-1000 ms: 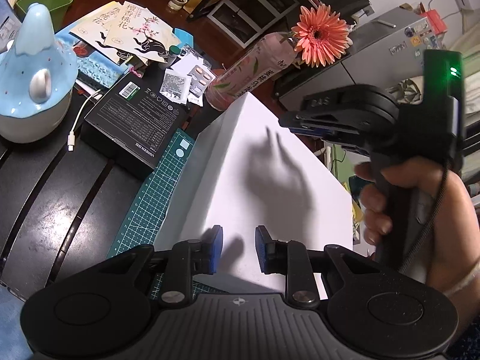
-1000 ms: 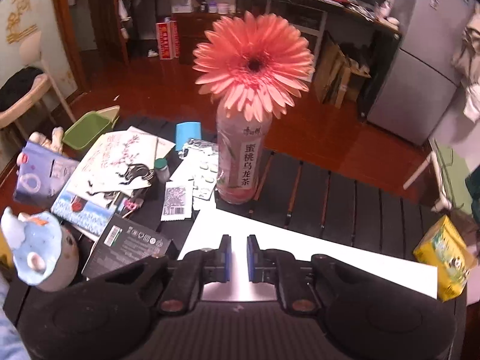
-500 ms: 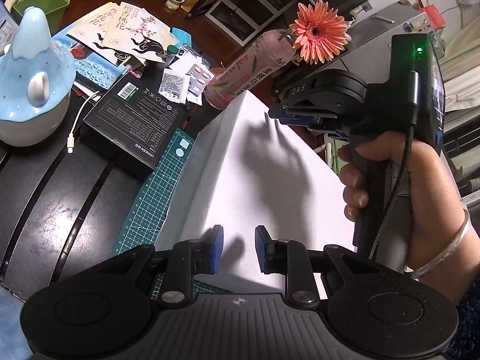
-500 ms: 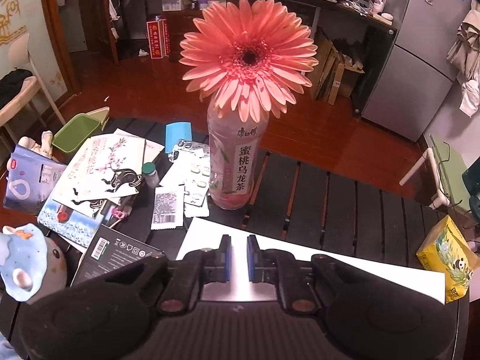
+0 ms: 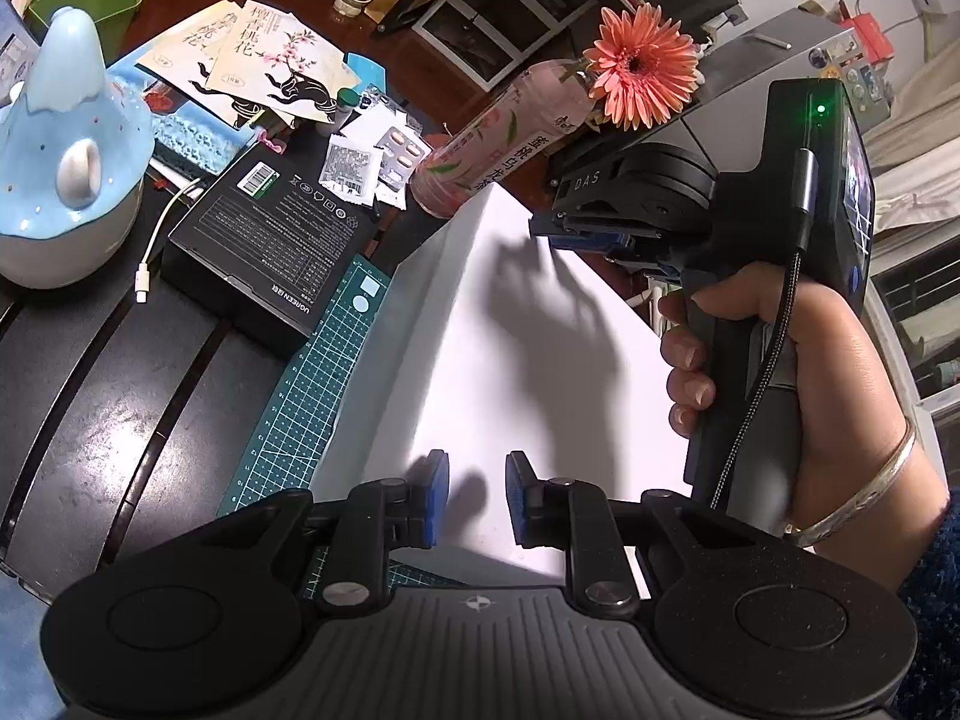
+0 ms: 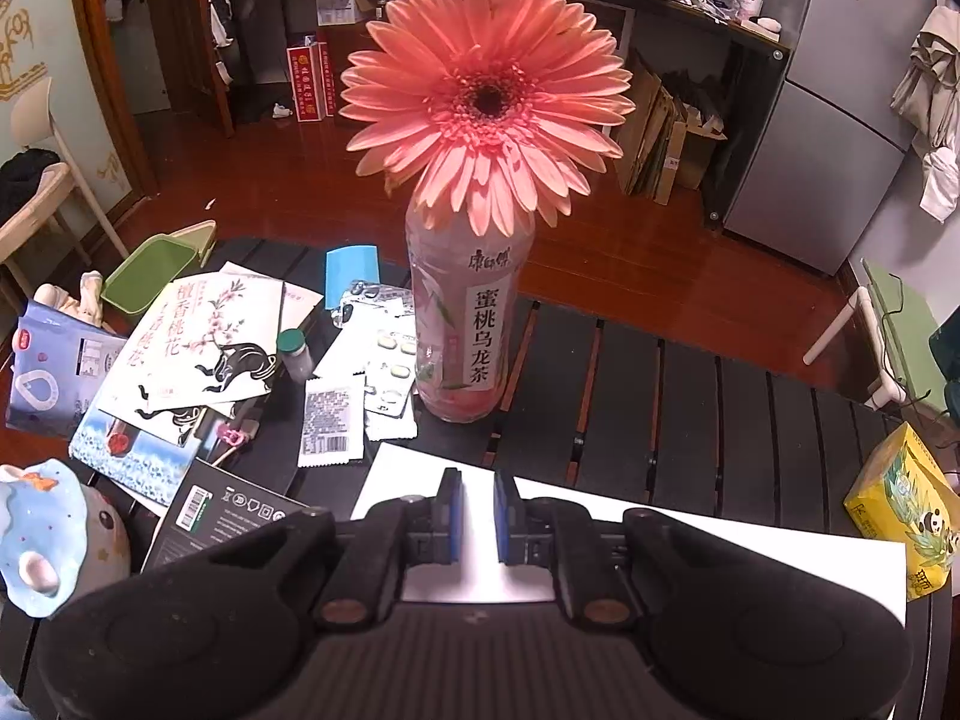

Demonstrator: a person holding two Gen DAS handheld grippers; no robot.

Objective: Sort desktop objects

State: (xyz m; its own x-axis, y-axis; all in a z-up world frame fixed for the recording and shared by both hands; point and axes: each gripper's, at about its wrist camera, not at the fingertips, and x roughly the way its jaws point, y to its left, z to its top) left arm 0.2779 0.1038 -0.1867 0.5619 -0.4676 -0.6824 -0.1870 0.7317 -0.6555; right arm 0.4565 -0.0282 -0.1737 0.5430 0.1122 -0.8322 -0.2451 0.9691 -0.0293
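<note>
Two hand-held grippers hover over a white box (image 5: 510,324) on a cluttered black slatted table (image 6: 690,408). The left gripper (image 5: 477,498) sits at the box's near edge, jaws drawn in as far as they go, nothing between them. The right gripper (image 6: 478,516), gripped by a hand (image 5: 798,372) wearing a bangle, hangs above the box's far end, jaws nearly shut and empty. Just beyond the box stands a pink tea bottle (image 6: 465,324) holding a coral gerbera (image 6: 486,102). Left of the box lie a green cutting mat (image 5: 312,384), a black carton (image 5: 270,234) and what appear to be blister packs (image 6: 390,372).
</note>
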